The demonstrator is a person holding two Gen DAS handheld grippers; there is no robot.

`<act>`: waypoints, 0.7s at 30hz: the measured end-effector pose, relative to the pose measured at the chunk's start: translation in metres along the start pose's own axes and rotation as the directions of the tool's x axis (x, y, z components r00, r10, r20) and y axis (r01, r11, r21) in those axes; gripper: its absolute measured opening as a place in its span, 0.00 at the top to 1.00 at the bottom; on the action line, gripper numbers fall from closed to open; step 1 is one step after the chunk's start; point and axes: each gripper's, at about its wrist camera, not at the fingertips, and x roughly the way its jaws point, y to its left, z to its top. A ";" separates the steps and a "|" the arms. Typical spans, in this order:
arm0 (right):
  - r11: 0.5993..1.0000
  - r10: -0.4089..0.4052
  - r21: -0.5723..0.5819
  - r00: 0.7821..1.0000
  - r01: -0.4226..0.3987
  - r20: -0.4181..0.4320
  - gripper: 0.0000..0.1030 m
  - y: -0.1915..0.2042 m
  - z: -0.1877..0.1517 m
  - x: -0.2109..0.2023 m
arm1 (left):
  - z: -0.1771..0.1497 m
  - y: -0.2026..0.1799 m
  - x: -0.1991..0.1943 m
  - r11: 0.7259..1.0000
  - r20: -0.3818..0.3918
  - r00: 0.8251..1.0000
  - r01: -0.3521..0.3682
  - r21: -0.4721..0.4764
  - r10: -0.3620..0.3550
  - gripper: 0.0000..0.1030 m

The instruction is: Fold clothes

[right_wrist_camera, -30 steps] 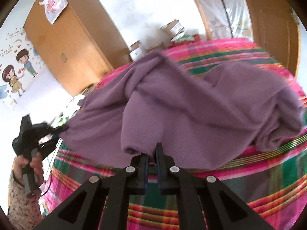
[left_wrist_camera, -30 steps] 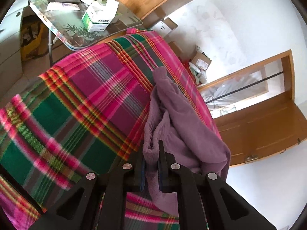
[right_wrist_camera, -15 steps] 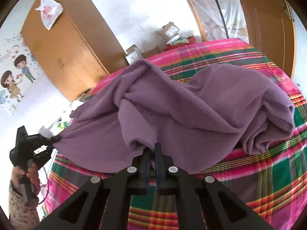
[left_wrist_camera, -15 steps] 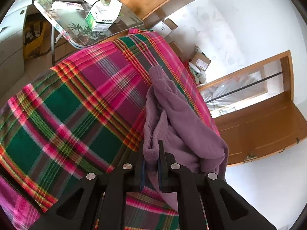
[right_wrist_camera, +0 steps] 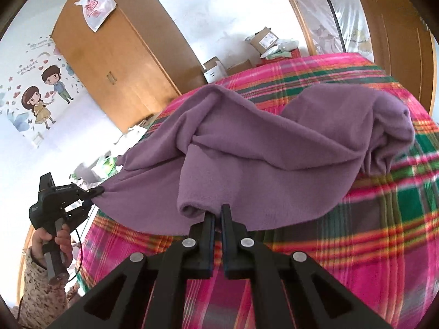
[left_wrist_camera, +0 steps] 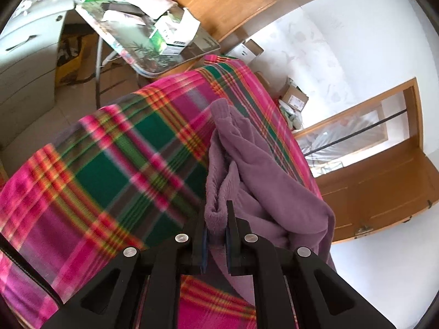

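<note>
Garment [right_wrist_camera: 274, 148] edge pinched by each hand-held gripper [right_wrist_camera: 215, 218], taut

Purple garment [right_wrist_camera: 274, 148]: soft fleece cloth, matt, fuzzy nap. Plaid bedspread [left_wrist_camera: 109, 170]: woven cloth, matt. Left gripper [left_wrist_camera: 216, 219] and right gripper [right_wrist_camera: 216, 216]: black matt plastic, shiny metal screw heads. Wardrobe [right_wrist_camera: 115, 63]: smooth wood, slight sheen.

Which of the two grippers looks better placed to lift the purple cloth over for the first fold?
Probably the left gripper: it pinches a corner of the purple cloth, pulled taut. The right gripper only nips a sagging edge.
</note>
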 end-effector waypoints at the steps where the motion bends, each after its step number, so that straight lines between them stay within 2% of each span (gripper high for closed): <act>1: 1.000 0.003 -0.006 1.000 -0.003 -0.005 0.96 0.002 -0.005 -0.002 | -0.002 0.005 -0.004 1.000 0.002 1.000 -0.001 -0.007 0.001 0.91; 8: 0.999 0.025 -0.037 0.999 -0.026 -0.023 0.96 0.012 -0.030 -0.016 | -0.019 0.027 -0.025 1.000 0.011 1.000 -0.018 -0.018 0.018 0.91; 21: 0.998 0.029 -0.054 0.998 -0.033 -0.059 0.96 0.012 -0.057 -0.028 | -0.042 0.053 -0.043 0.998 0.005 1.000 -0.029 -0.049 0.029 0.91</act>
